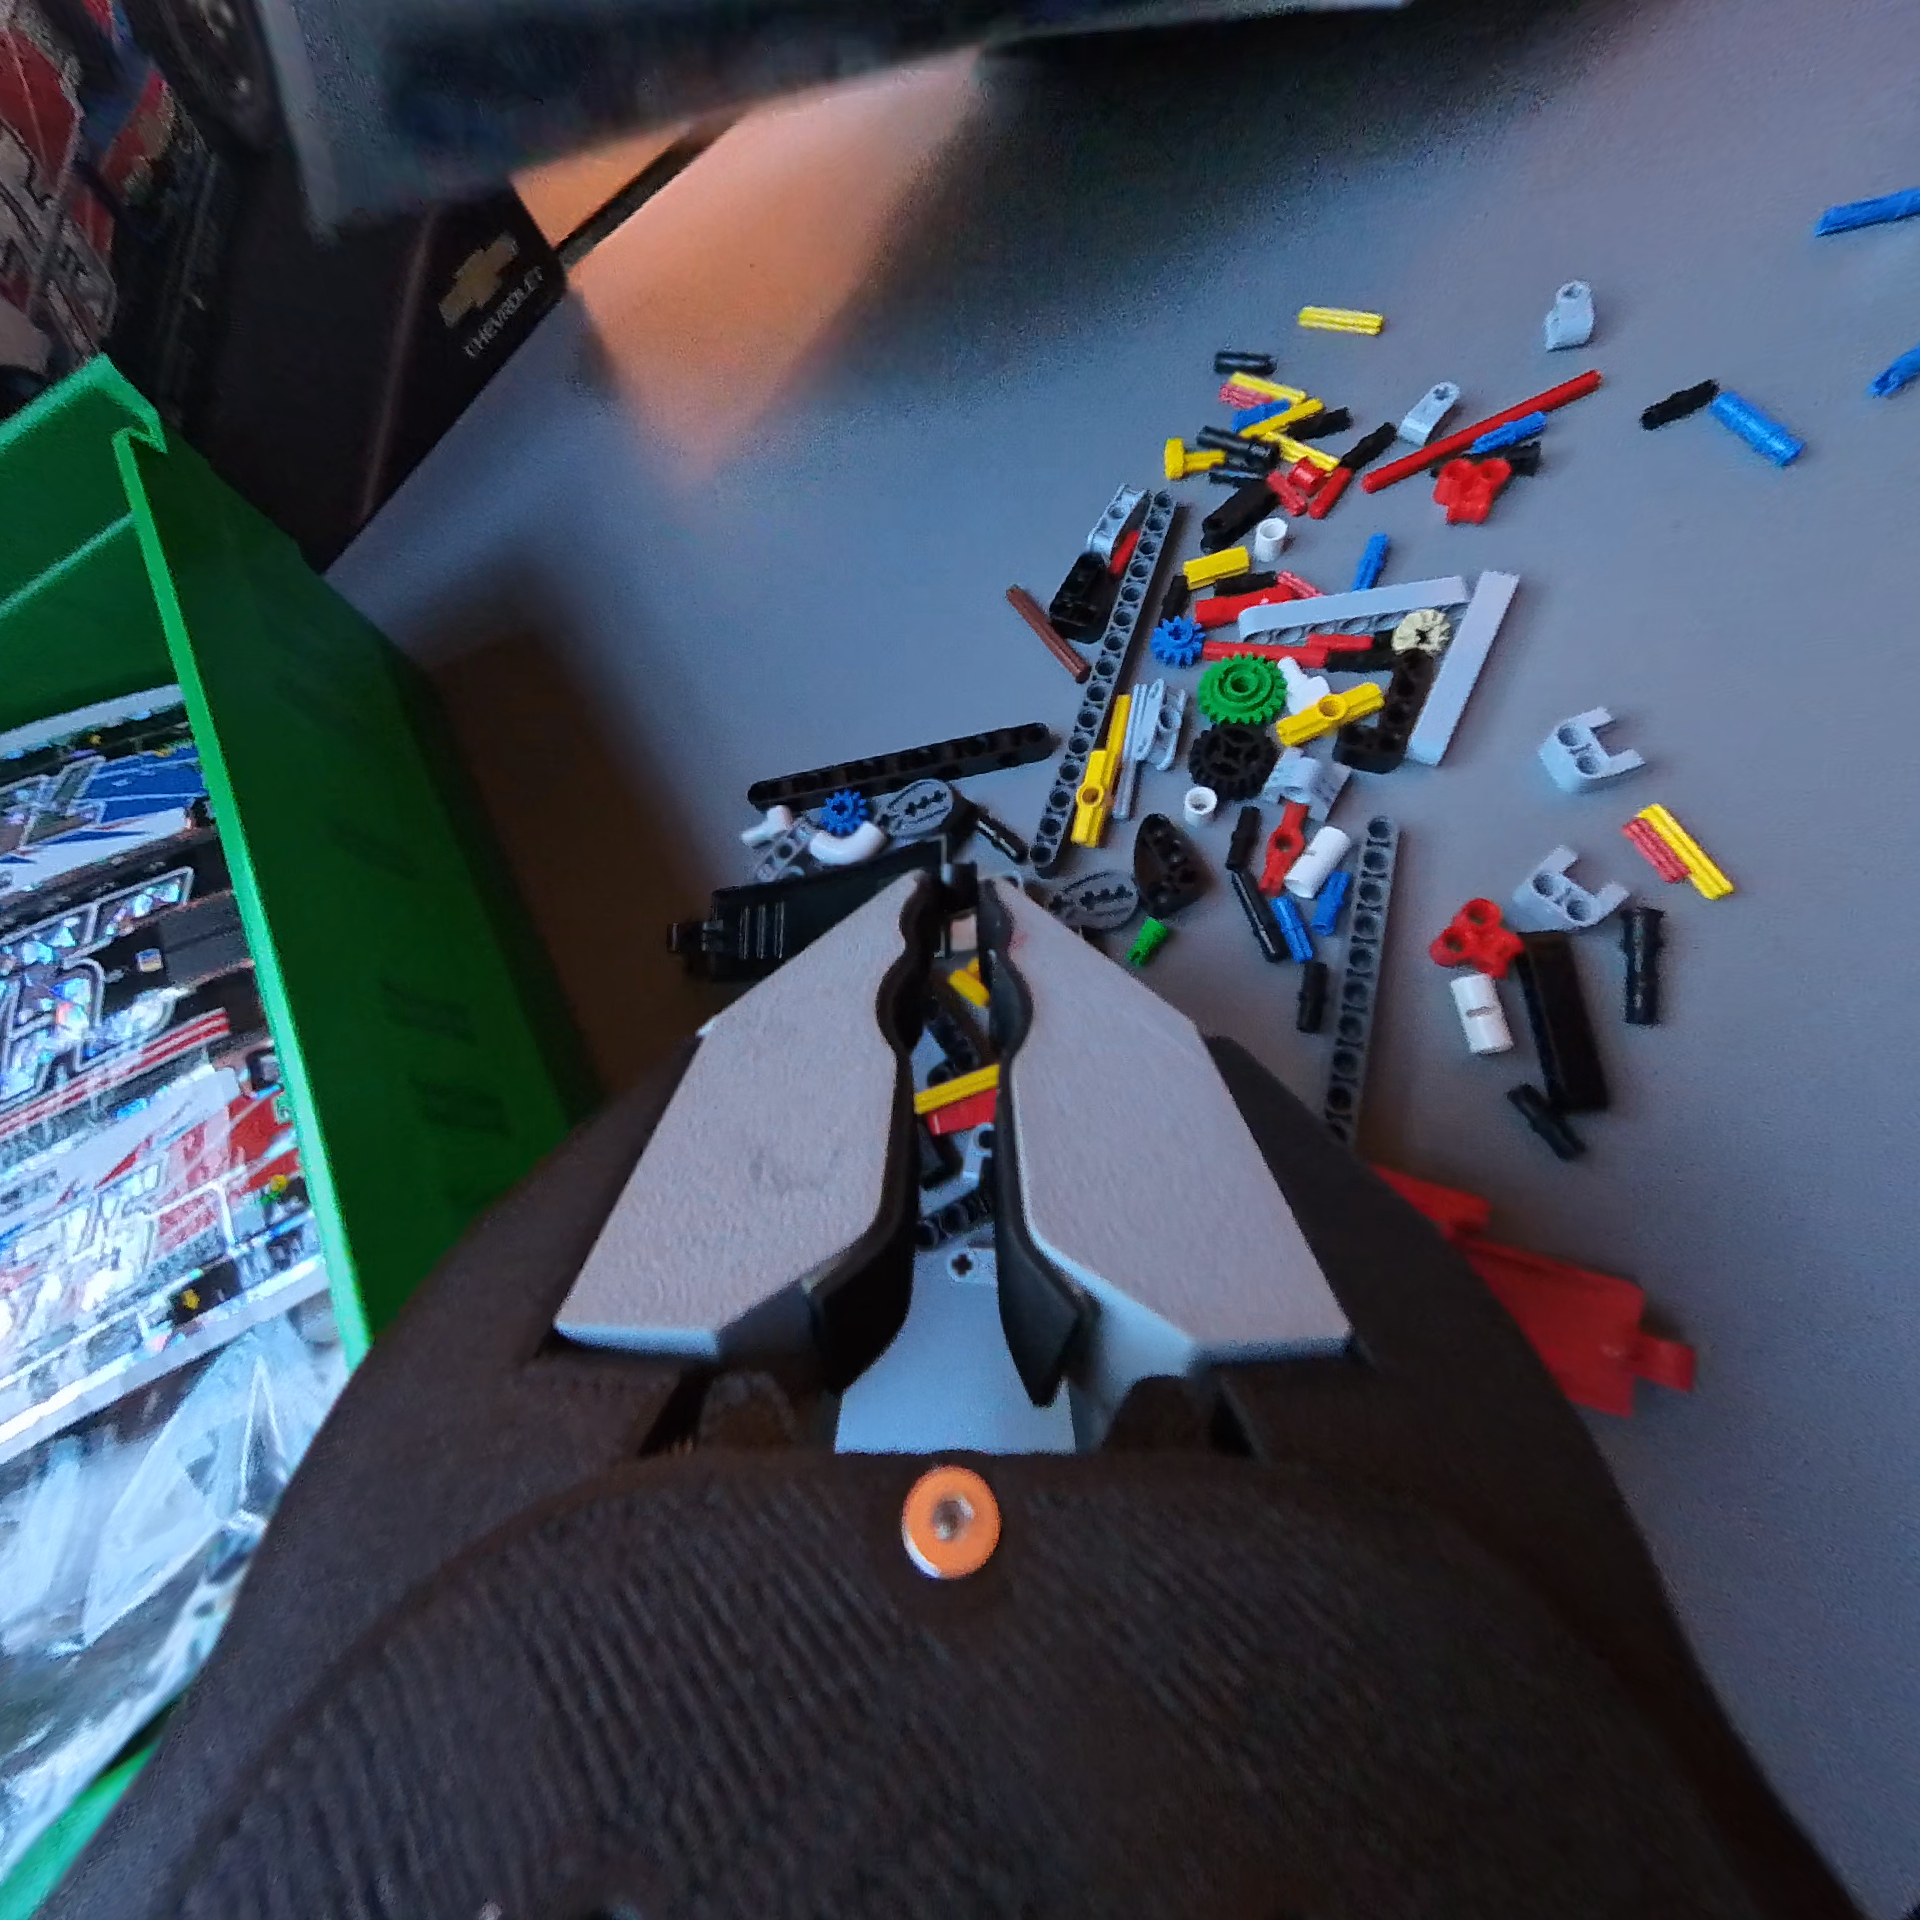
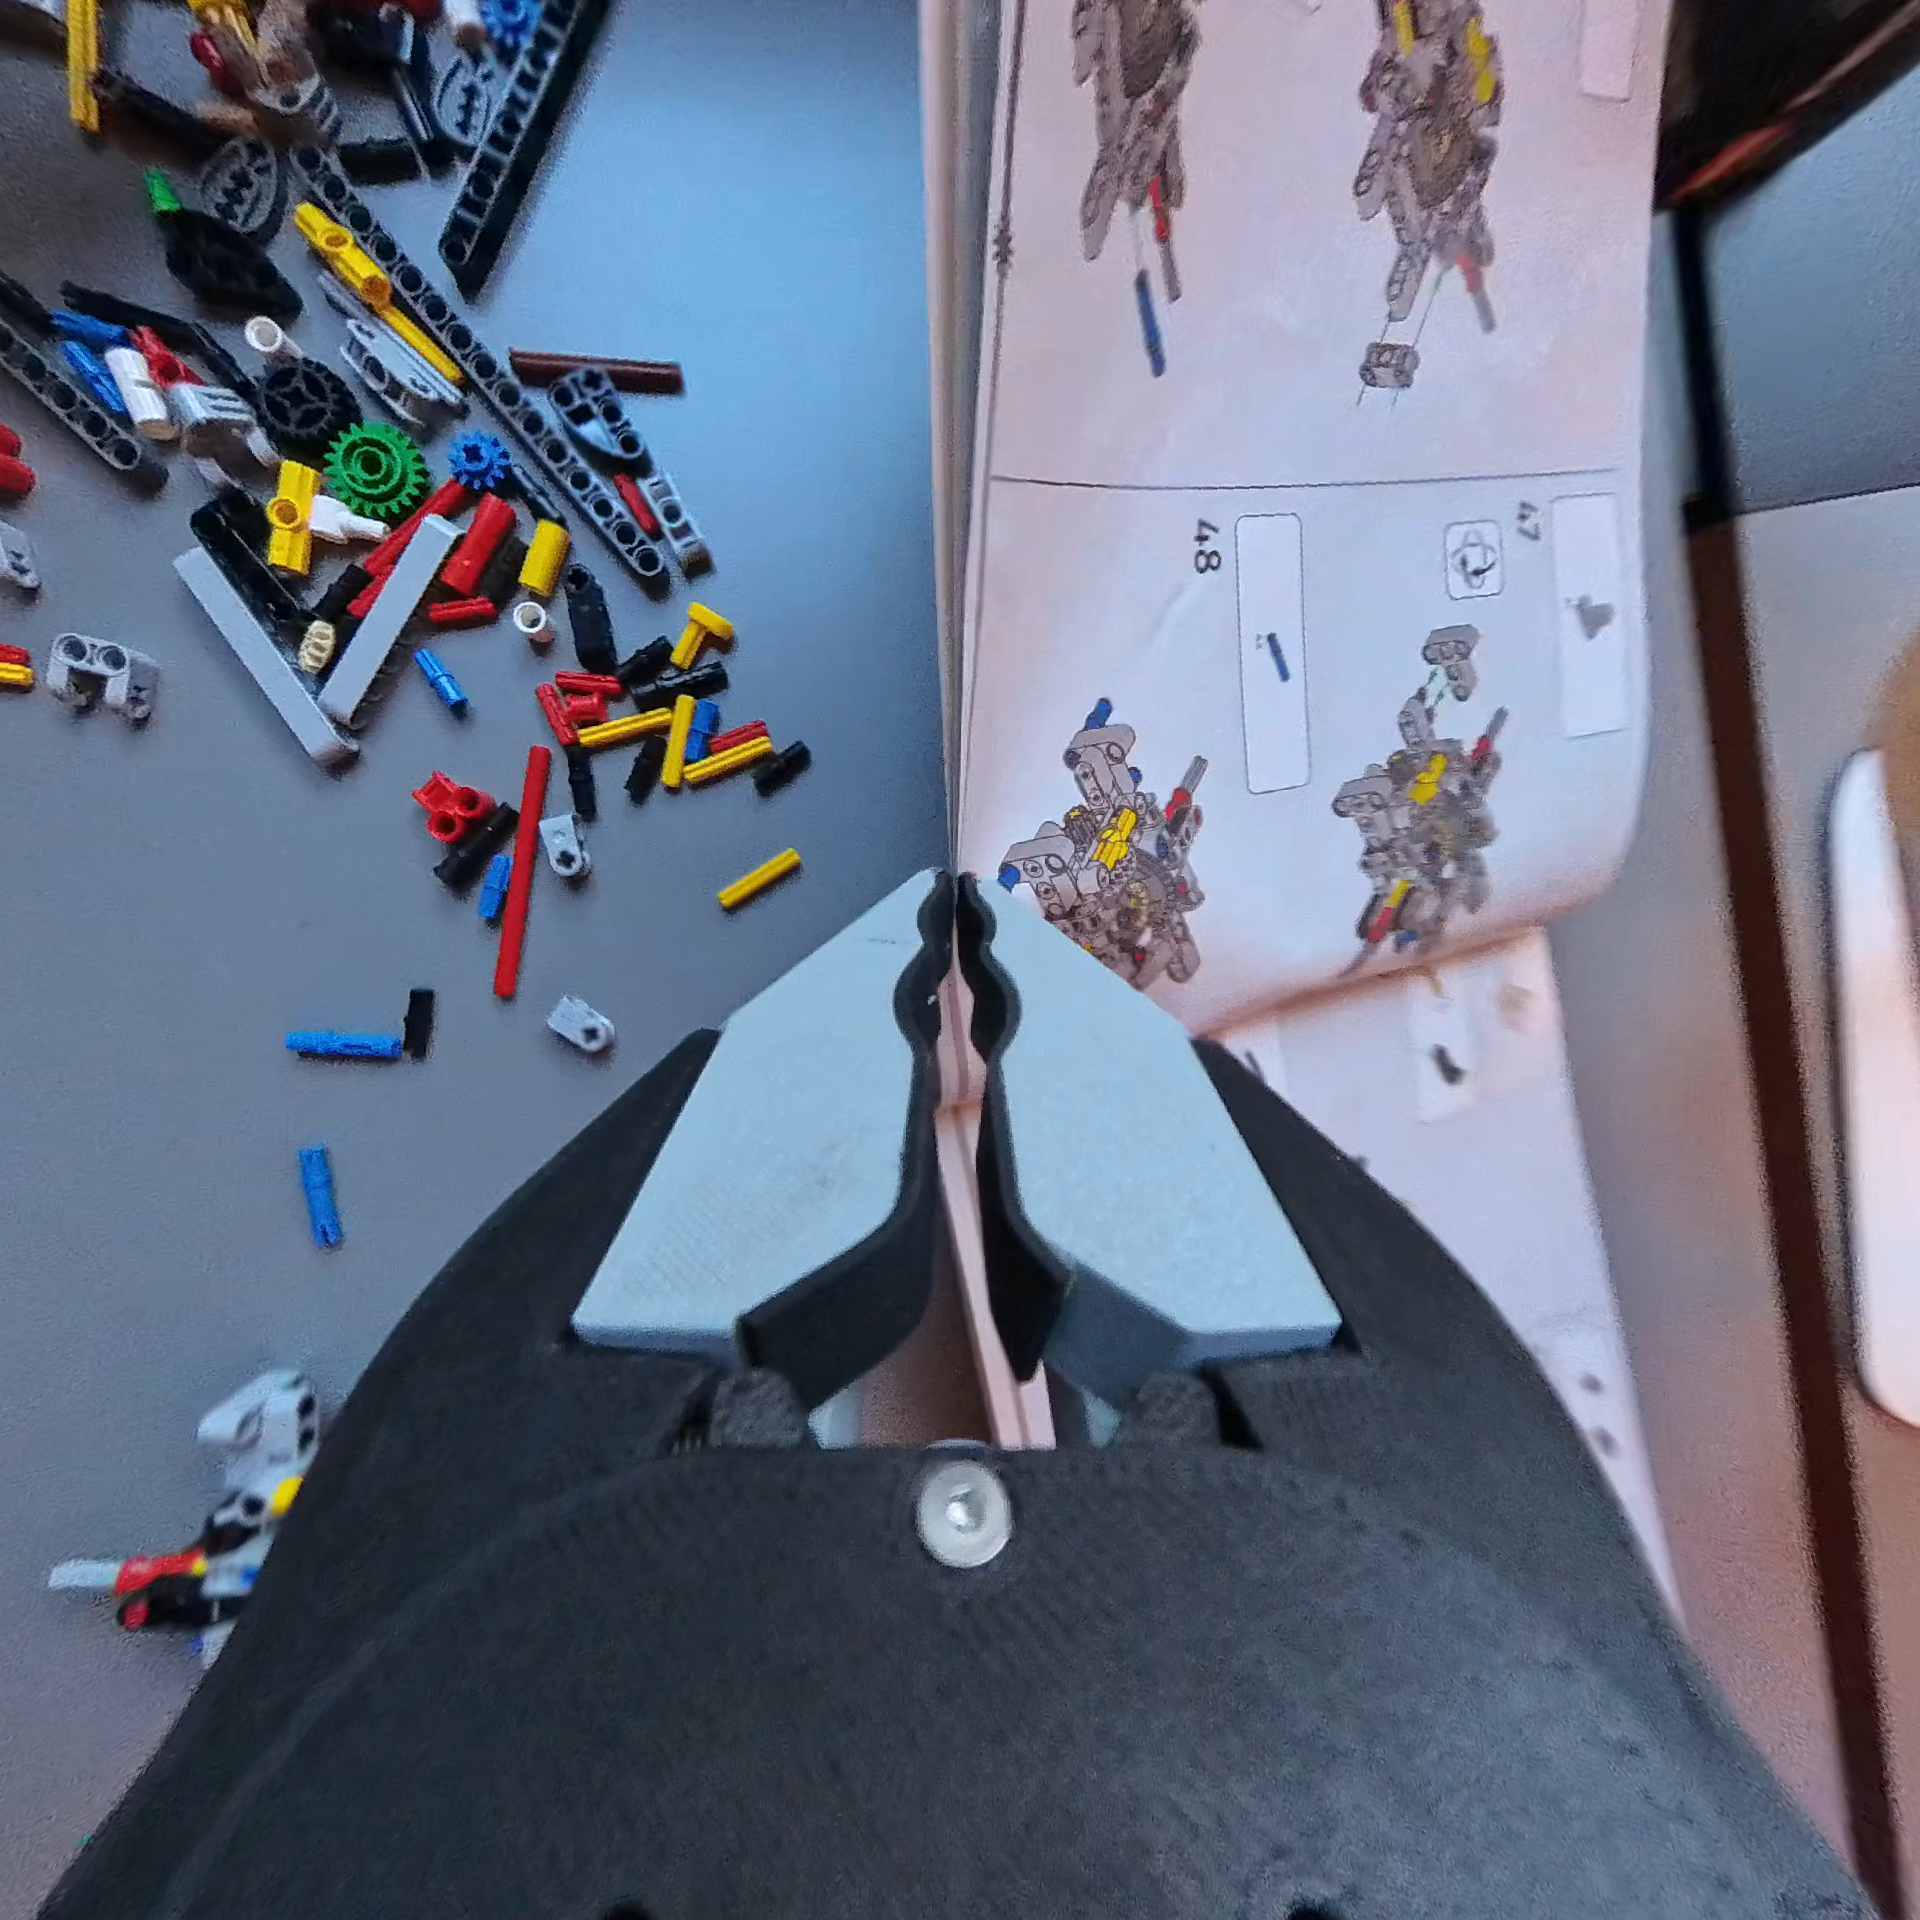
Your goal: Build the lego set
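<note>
Keep the right gripper (image 2: 954, 883) clenched on the thin raised page of the open pinkish-white paper instruction booklet (image 2: 1299, 623), which stands edge-on well to the right of the green toothed plastic gear (image 2: 376, 470), with both black wavy pads pressed flat against the paper. Hold near the page corner, as now, and guide the sheet gently along its own curve rather than pulling outward, since thin paper probably tears or creases at the spine. Mind the loose yellow ribbed plastic axle (image 2: 758, 878), lying between the gear and the booklet, so that the sheet does not sweep it over the grey matte table (image 2: 727, 312). About the left gripper (image 1: 961, 904), below and left of the same gear (image 1: 1240, 691): fingers nearly together, with something small, dark and pale at the tips, but too blurred to tell whether pinched or only lying behind. Shown only from the right wrist: the booklet, its printed building diagrams, and a small half-built white, red and black assembly (image 2: 244, 1496) far below the gear. Shown only from the left wrist: the tall bright green cardboard box (image 1: 260, 831) far left of the gear, the flat black ribbed plastic panel (image 1: 790, 914) just before the left fingertips, and a flat red plastic panel (image 1: 1538, 1309) below and right of the gear.
</note>
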Motion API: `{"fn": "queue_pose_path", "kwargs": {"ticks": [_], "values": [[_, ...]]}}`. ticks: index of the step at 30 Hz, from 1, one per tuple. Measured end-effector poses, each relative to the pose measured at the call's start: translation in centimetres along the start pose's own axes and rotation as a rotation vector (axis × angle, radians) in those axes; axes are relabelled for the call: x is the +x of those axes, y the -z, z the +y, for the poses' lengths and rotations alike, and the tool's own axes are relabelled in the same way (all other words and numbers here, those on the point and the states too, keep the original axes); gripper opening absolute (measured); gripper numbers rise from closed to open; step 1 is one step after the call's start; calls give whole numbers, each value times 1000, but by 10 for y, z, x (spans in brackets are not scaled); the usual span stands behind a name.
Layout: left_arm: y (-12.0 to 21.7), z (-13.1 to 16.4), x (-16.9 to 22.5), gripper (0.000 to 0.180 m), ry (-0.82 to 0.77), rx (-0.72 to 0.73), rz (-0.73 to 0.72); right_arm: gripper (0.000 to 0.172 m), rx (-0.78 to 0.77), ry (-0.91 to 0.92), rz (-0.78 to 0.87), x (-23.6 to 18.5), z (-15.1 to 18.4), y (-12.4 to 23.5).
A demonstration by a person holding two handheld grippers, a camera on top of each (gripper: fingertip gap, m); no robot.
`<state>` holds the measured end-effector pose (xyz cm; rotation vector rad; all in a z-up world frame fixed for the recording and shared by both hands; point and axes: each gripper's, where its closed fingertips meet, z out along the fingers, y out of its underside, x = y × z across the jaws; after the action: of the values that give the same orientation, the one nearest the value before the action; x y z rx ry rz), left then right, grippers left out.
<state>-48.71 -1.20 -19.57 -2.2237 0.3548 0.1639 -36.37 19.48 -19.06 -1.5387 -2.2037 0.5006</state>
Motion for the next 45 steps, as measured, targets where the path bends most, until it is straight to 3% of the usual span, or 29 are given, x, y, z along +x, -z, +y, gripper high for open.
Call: {"fn": "queue_pose_path", "kwargs": {"ticks": [9, 12, 13, 15, 19, 21, 23, 25, 27, 28, 29, 31, 36, 40, 45], "values": [[-15, -31, 2, 5, -77, 2, -26, 0, 7, -59, -39, -6, 5, -45], [-39, -23, 7, 8, 22, -83, 35, 0, 11, -111, -131, -17, 9, -54], [-44, -21, 6, 20, 66, -107, 29, 0, 30, -127, -181, -24, 7, -54], [-41, -24, 1, 39, 93, -123, -22, 13, 55, -161, -251, -35, 7, -48], [11, -34, -44, 38, 63, -147, -302, 20, 108, -151, -271, -49, 14, -19], [34, -25, -74, 41, 72, -221, -419, 18, 138, -132, -260, -54, 21, -1], [40, -1, -96, 56, 137, -354, -437, 17, 166, -129, -261, -60, 29, 16], [38, 23, -108, 56, 184, -468, -416, 16, 202, -135, -265, -64, 38, 32], [32, 44, -105, 41, 219, -558, -345, 14, 236, -141, -262, -68, 48, 49], [28, 51, -99, 15, 214, -590, -288, 13, 250, -142, -256, -69, 54, 56], [26, 51, -96, 5, 229, -570, -260, 12, 261, -145, -251, -70, 61, 63], [34, 57, -94, 3, 250, -589, -246, 11, 275, -155, -247, -74, 76, 74], [90, 81, -81, 2, 273, -557, -217, 8, 271, -176, -229, -87, 119, 94], [134, 107, -49, 2, 283, -570, -145, 6, 309, -196, -203, -92, 143, 101], [165, 131, -22, 2, 335, -591, -165, 7, 300, -191, -137, -84, 162, 101]]}}
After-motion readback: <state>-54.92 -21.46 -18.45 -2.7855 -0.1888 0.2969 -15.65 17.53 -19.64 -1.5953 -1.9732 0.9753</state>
